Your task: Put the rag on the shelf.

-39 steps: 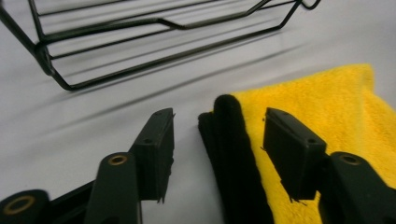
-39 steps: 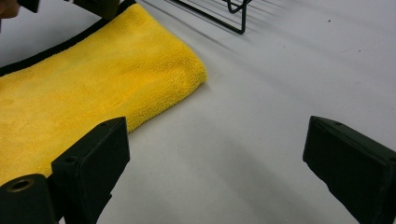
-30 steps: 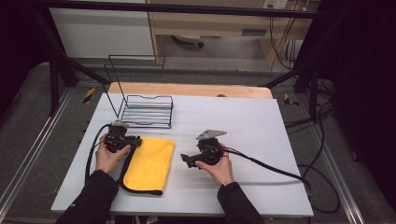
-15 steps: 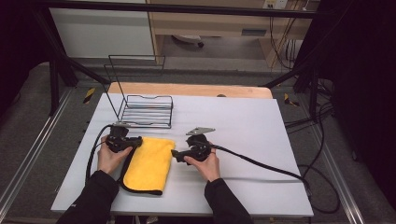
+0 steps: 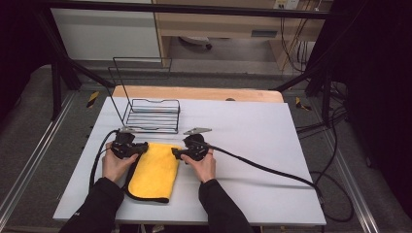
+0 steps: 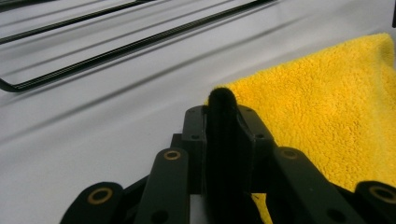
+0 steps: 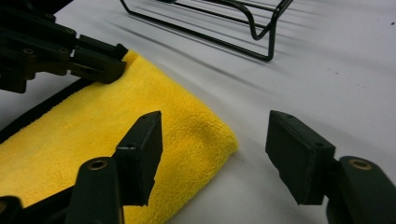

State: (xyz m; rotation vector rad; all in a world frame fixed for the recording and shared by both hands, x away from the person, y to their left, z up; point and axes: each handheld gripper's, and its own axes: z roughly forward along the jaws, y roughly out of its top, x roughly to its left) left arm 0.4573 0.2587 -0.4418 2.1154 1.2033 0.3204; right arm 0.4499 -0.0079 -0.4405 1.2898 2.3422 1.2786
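Observation:
A folded yellow cloth (image 5: 154, 171) with a black edge lies on the white table (image 5: 252, 126) between my two hands. My left gripper (image 5: 145, 146) sits at the cloth's far left corner. In the left gripper view its jaws have just been closing and stand shut (image 6: 222, 100) on that corner of the cloth (image 6: 327, 102). My right gripper (image 5: 176, 154) is at the far right corner. Its jaws (image 7: 215, 123) have just been closing and straddle the cloth's corner (image 7: 93, 135), one above the fabric and one over bare table, with neither pressing on it. The left gripper (image 7: 109, 65) also shows beyond.
A black wire rack (image 5: 151, 115) stands just behind the cloth, near both grippers. A wooden board (image 5: 194, 92) runs along the table's far edge. The right gripper's cable (image 5: 262, 167) trails off to the right across the table.
My right gripper has moved left to the cloth's far right corner and its jaws have narrowed. The left gripper has stayed at the far left corner.

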